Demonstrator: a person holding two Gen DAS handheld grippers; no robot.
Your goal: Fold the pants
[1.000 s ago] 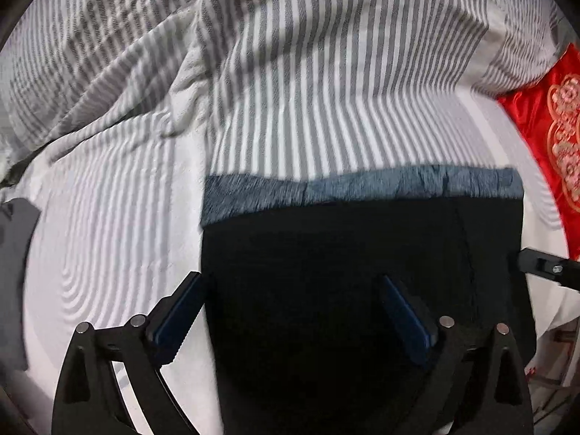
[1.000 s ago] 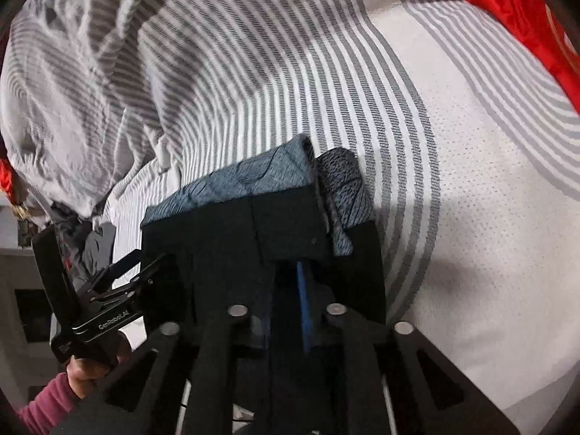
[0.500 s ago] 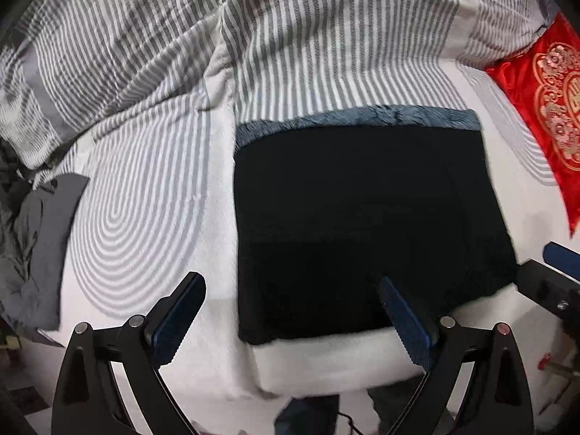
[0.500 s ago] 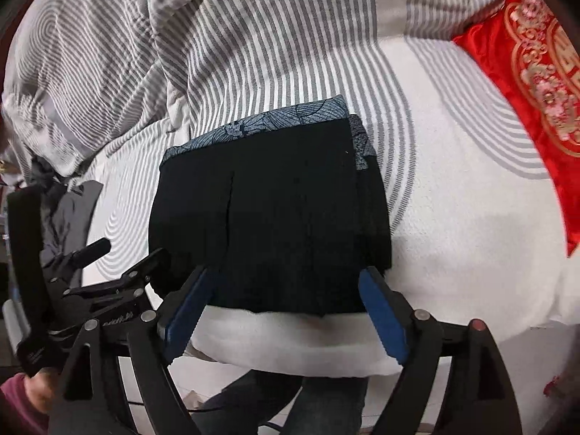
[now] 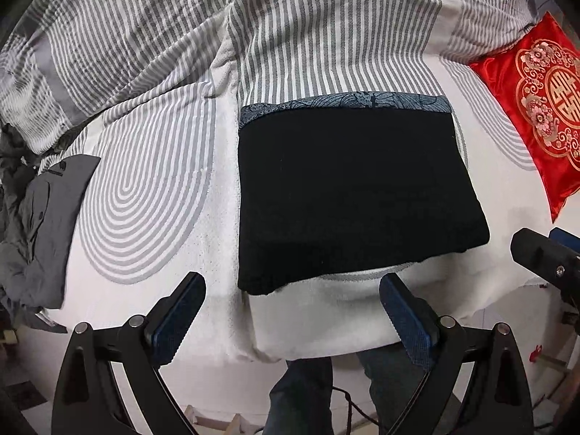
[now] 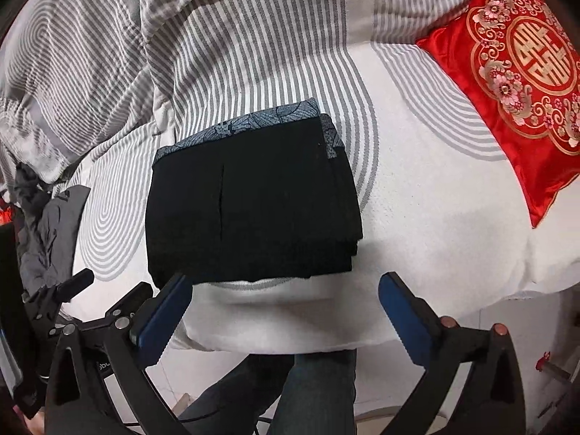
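Observation:
The black pants (image 5: 351, 192) lie folded in a flat rectangle near the front edge of the bed, with a blue-grey patterned band along the far edge. They also show in the right wrist view (image 6: 253, 203) as a stacked fold. My left gripper (image 5: 291, 320) is open and empty, held back from the pants' near edge, off the bed. My right gripper (image 6: 286, 322) is open and empty, also back from the near edge. Neither touches the pants.
A striped grey-white duvet (image 5: 326, 29) is bunched behind the pants. A red embroidered cushion (image 6: 522, 72) lies at the right. Grey clothing (image 5: 47, 224) lies at the left edge of the bed. The person's legs in jeans (image 6: 311, 391) stand at the bed's front edge.
Both grippers pulled back from the pants toward the bed's front edge. The right gripper, shut on the pants a second ago, opened and let go. The pants now lie flat.

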